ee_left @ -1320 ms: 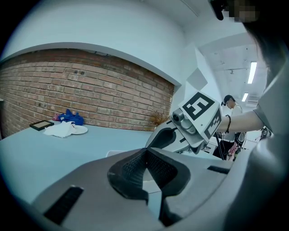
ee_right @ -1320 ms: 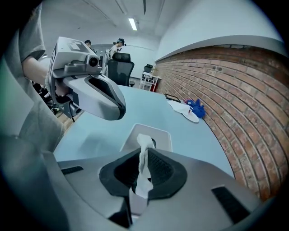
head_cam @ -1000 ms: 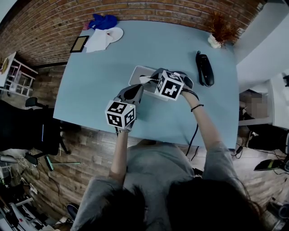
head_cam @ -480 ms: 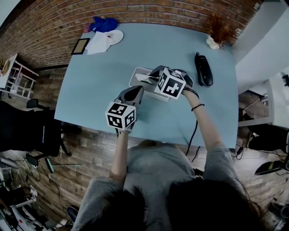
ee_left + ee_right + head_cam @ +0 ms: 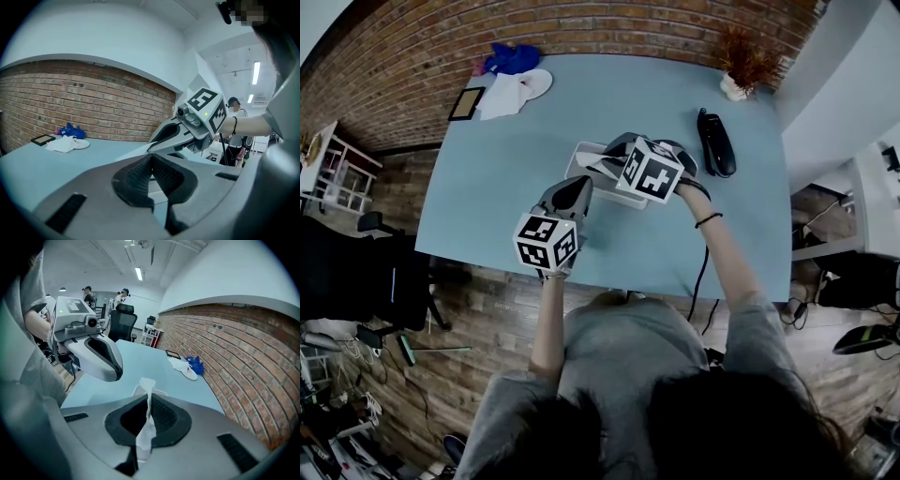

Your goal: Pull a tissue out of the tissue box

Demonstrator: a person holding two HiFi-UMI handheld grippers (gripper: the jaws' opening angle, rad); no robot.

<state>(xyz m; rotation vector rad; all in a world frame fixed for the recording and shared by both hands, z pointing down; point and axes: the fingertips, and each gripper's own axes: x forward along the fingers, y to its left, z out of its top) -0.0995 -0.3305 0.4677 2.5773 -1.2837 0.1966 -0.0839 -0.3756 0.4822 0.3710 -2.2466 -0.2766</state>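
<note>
The white tissue box (image 5: 592, 171) lies near the middle of the light blue table (image 5: 497, 187). My right gripper (image 5: 607, 157) hovers over the box, shut on a white tissue (image 5: 148, 414) that runs up between its pads as a thin twisted strip. Part of the box (image 5: 136, 391) shows beyond the jaws in the right gripper view. My left gripper (image 5: 578, 187) sits at the box's near left corner, its pads (image 5: 140, 174) pressed together with nothing between them. In the left gripper view, the right gripper (image 5: 174, 136) is just ahead. Whether the left tips touch the box is unclear.
A black handset (image 5: 715, 142) lies to the right of the box, and a small potted plant (image 5: 739, 67) stands at the far right corner. A white cloth and plate (image 5: 517, 86), a blue cloth (image 5: 512, 58) and a small frame (image 5: 466, 103) sit at the far left. A brick wall runs behind.
Hardly anything differs. The right gripper stays shut on the tissue over the box and has edged slightly away from me. The left gripper has held its place.
</note>
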